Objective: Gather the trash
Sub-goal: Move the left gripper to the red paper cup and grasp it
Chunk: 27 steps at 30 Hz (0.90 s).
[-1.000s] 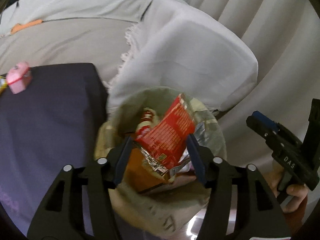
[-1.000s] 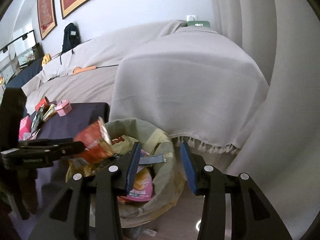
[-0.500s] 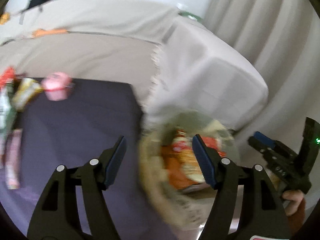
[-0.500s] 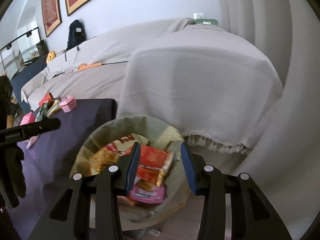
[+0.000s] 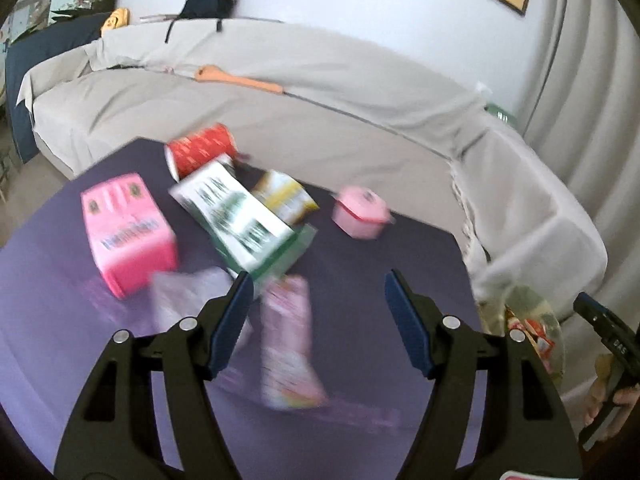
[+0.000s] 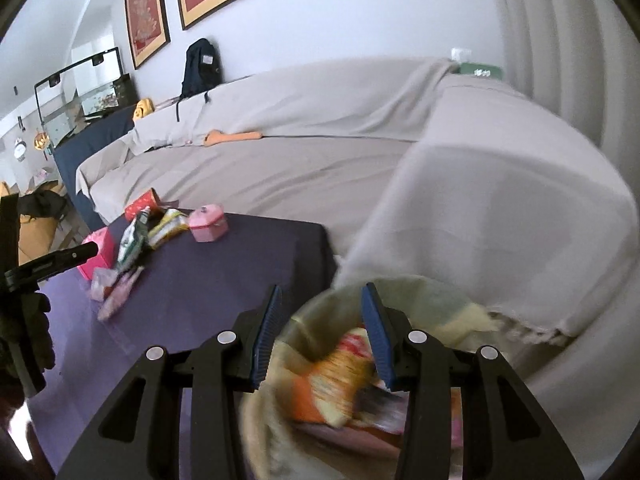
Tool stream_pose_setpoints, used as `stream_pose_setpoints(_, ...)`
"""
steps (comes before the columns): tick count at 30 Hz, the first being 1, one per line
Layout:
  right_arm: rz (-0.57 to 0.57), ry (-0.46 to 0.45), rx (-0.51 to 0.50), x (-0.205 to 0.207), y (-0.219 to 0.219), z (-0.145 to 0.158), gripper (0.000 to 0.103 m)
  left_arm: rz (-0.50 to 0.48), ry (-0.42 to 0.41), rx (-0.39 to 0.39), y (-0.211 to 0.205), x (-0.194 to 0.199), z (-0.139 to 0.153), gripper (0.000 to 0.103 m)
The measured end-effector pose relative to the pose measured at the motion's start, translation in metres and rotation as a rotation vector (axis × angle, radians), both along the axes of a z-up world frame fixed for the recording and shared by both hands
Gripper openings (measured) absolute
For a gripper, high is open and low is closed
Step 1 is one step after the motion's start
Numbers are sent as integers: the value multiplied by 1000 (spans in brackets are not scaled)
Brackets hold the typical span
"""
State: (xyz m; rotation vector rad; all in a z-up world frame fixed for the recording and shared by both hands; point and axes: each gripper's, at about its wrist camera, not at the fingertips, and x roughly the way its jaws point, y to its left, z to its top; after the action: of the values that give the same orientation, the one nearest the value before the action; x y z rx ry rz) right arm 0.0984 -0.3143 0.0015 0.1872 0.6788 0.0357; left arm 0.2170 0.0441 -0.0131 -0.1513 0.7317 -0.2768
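The left gripper [image 5: 319, 322], earlier holding a red wrapper over the trash bin [image 6: 320, 360], was now swung over the table's wrappers [image 5: 286, 344], fingers spread and empty; the right gripper [image 6: 320, 328] was kept half-spread and empty above the bin.

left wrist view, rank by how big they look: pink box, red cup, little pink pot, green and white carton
1. green and white carton
2. pink box
3. red cup and little pink pot look about alike; the cup lies farther back, so unsure.

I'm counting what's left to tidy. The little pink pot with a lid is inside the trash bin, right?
Not quite. The little pink pot sits on the dark purple table, beside the snack packets, not inside the trash bin. The left wrist view shows it.
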Motion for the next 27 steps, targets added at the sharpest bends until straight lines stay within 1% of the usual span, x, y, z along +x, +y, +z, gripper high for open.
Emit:
stream_pose_setpoints(2, 30, 18, 20, 17, 18, -2, 40, -15, -35, 23, 22, 13, 6, 64)
stream_pose_setpoints(5, 48, 57, -17, 41, 43, -11, 40, -36, -92, 124, 41, 33, 12, 65)
stream_pose_setpoints(6, 65, 78, -28, 53, 52, -16, 40, -61, -106, 154, 47, 45, 14, 65)
stream_pose_setpoints(8, 95, 116, -27, 74, 67, -26, 40, -113, -98, 168, 57, 64, 15, 65)
stream_pose_setpoints(10, 122, 141, -22, 94, 80, -32, 40, -160, -78, 193, 67, 91, 15, 65)
stream_pose_setpoints(13, 151, 159, 0, 117, 92, -33, 40, -220, -34, 238, 73, 132, 15, 65)
stream_pose_setpoints(17, 178, 143, -9, 144, 105, -24, 40, -302, 32, 313, 67, 178, 5, 65)
stream_pose_setpoints(19, 176, 134, -26, 155, 109, -21, 40, -356, 71, 357, 57, 203, -6, 65)
stream_pose_setpoints(21, 186, 138, -25, 168, 111, -19, 40, -388, 112, 377, 51, 226, -16, 65)
stream_pose_setpoints(23, 202, 147, -14, 179, 112, -19, 40, -408, 133, 404, 47, 242, -24, 65)
stream_pose_setpoints(25, 213, 156, -12, 185, 110, -20, 40, -431, 186, 408, 46, 259, -34, 65)
stream_pose_setpoints(27, 224, 168, -11, 189, 108, -23, 40, -430, 213, 415, 47, 270, -38, 65)
